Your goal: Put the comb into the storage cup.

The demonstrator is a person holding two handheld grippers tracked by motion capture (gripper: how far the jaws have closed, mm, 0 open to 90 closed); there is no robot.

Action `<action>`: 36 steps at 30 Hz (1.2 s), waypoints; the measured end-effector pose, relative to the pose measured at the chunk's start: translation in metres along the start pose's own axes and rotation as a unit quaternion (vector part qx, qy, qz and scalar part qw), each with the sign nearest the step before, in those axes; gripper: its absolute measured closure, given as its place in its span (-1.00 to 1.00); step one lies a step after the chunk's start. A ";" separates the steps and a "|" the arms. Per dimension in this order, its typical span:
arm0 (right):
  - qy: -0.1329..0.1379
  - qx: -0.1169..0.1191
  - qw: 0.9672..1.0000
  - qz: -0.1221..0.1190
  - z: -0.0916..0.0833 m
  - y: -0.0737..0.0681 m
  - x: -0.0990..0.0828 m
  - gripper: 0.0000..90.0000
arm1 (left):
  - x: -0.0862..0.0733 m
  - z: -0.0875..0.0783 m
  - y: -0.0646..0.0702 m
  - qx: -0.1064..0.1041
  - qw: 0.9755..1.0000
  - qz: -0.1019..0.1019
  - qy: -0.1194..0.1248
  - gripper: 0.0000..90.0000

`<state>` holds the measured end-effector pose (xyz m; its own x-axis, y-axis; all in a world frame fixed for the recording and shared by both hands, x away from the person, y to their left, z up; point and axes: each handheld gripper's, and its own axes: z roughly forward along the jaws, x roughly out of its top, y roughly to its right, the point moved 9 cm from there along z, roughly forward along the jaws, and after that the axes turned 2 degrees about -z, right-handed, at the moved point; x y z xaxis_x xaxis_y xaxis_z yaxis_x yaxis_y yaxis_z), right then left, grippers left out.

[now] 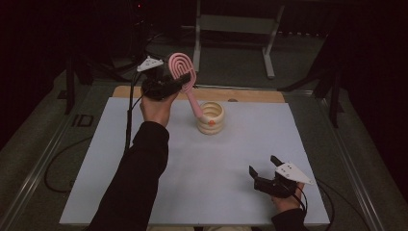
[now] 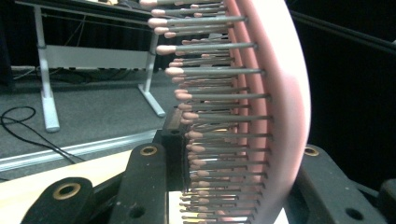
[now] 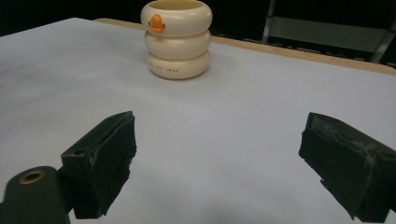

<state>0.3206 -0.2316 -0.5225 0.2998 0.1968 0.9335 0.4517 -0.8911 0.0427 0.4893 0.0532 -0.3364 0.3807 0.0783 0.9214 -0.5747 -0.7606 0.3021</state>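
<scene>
Bristles of the pink hairbrush (image 2: pixel 233 121) sit right between my left gripper (image 1: pixel 179 79) jaws, which squeeze the brush head tight. Its handle slants down into the cream cup (image 1: pixel 210 118), I think, though that end is hard to see. My right gripper (image 3: pixel 219 168) rests low near me, jaws wide apart, holding nothing.

Brush (image 1: pixel 182 67) handle in cup (image 1: pixel 211 118), behind right tool (image 1: pixel 265 166).

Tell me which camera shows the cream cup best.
The right gripper view: the cup stands close and unblocked on the white table. The high view shows it smaller, with the pink hairbrush handle reaching into it.
</scene>
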 end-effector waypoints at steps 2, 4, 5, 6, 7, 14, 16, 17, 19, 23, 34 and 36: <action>0.000 -0.001 1.000 0.000 0.000 0.000 0.000 -0.77 | 0.002 0.001 0.001 -0.001 1.000 0.001 0.001 0.43; 0.001 -0.001 1.000 0.001 0.000 0.000 0.000 -0.77 | 0.004 0.003 0.003 -0.002 1.000 0.002 0.002 0.43; 0.001 -0.001 1.000 0.000 0.000 0.000 0.000 -0.77 | 0.005 0.004 0.003 -0.001 1.000 0.003 0.002 0.43; 0.001 -0.001 1.000 0.001 0.000 0.000 0.000 -0.77 | 0.005 0.006 0.004 -0.001 1.000 0.005 0.002 0.43; 0.002 0.000 1.000 0.000 0.000 0.000 0.001 -0.77 | 0.005 0.007 0.004 -0.001 1.000 0.007 0.001 0.43; 0.003 -0.001 1.000 0.003 0.000 0.000 0.001 -0.77 | 0.005 0.016 0.004 0.002 1.000 0.008 0.001 0.43; 0.003 -0.001 1.000 0.003 0.000 0.000 0.001 -0.77 | 0.004 0.019 0.005 0.004 1.000 0.012 -0.001 0.43; 0.003 -0.001 1.000 0.003 0.000 0.000 0.001 -0.77 | 0.004 0.019 0.005 0.004 1.000 0.012 -0.001 0.43; 0.003 0.000 1.000 0.004 -0.001 0.000 0.001 -0.77 | 0.003 0.021 0.005 0.005 1.000 0.012 -0.001 0.43; 0.004 0.001 1.000 0.005 -0.001 0.000 0.001 -0.77 | 0.002 0.025 0.005 0.005 1.000 0.008 -0.001 0.43; 0.005 0.001 1.000 0.007 -0.001 0.000 0.001 -0.77 | -0.003 0.038 0.004 0.008 1.000 0.004 -0.006 0.43; 0.005 0.001 1.000 0.008 -0.001 0.000 0.001 -0.77 | -0.004 0.041 0.004 0.008 1.000 0.004 -0.007 0.43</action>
<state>0.3204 -0.2317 -0.5209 0.2986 0.1794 0.9374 0.4485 -0.8934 0.0281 0.5152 0.0237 -0.3494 0.3867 0.0637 0.9200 -0.5652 -0.7719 0.2910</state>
